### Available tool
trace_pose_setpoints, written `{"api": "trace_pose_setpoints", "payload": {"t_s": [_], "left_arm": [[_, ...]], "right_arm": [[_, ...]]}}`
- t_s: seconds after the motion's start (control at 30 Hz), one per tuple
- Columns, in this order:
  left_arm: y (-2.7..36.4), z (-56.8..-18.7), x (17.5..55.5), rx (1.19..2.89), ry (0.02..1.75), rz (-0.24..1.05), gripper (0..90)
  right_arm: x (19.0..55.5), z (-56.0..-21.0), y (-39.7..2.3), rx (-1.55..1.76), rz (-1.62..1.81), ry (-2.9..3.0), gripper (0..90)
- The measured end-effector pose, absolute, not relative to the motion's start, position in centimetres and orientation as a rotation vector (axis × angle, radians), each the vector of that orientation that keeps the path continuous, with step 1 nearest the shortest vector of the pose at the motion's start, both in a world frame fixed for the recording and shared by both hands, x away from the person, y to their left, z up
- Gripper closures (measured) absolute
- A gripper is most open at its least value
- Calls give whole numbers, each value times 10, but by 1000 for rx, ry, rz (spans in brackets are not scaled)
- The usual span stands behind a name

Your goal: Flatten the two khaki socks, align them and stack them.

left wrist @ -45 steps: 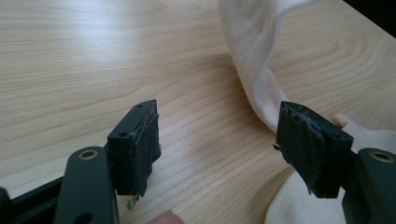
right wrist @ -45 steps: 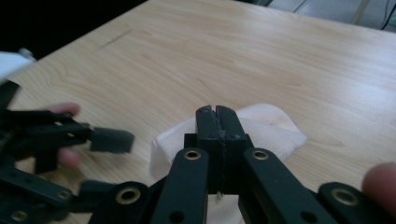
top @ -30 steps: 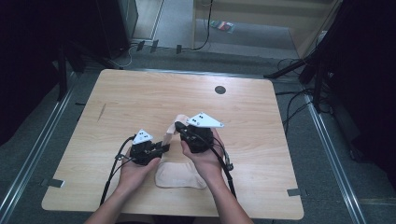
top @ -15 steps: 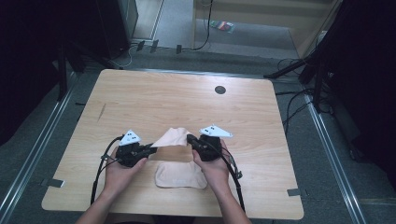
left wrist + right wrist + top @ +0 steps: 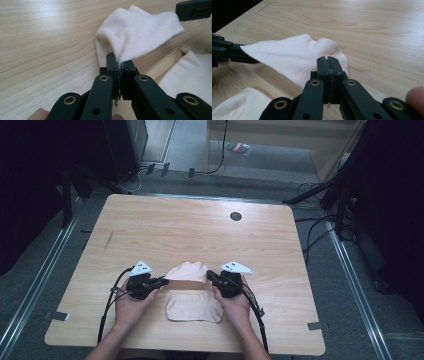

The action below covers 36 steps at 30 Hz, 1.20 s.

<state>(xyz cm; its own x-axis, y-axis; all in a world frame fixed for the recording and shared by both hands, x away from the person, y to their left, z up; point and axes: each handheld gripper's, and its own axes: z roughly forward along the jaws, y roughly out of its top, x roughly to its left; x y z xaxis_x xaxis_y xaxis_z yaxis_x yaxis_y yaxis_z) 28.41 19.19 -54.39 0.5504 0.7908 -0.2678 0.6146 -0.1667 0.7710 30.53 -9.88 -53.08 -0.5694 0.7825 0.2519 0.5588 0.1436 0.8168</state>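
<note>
The wooden table (image 5: 190,227) carries two cream socks near its front edge. The lower sock (image 5: 194,307) lies flat on the table, long axis running left to right. Just behind it, the upper sock (image 5: 186,270) is stretched between the grippers, long axis also left to right, its middle bulging away from the person. The left gripper (image 5: 161,282) has just been closing and its jaws now clamp the upper sock's left edge. The right gripper (image 5: 210,274) is closed tight on the sock's right edge. Compared with one second earlier, both grippers sit lower and farther apart, and the upper sock is spread out. Each gripped edge is hidden between the jaws.
</note>
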Motion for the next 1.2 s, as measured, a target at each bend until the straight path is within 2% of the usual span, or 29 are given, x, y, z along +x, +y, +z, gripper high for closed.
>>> {"api": "trace_pose_setpoints", "payload": {"t_s": [0.17, 0.4, 0.5, 0.73, 0.87, 1.03, 1.2], "left_arm": [[191, -538, 283, 1863, 1154, 206, 894], [189, -529, 267, 1884, 1063, 256, 879], [191, -532, 262, 1881, 1053, 268, 847], [194, -529, 258, 1858, 1022, 126, 895], [197, -521, 255, 1840, 996, 107, 894], [195, -522, 248, 1903, 956, 125, 887], [193, -533, 256, 1888, 993, 39, 890]], "right_arm": [[300, -531, -104, 1276, 1408, 2189, 900], [286, -518, -111, 1246, 1442, 2177, 900], [280, -516, -114, 1233, 1448, 2182, 900], [274, -516, -120, 1278, 1447, 2188, 900], [264, -505, -123, 1258, 1481, 2189, 900], [249, -500, -127, 1245, 1470, 2210, 900], [258, -508, -128, 1314, 1464, 2213, 900]]}}
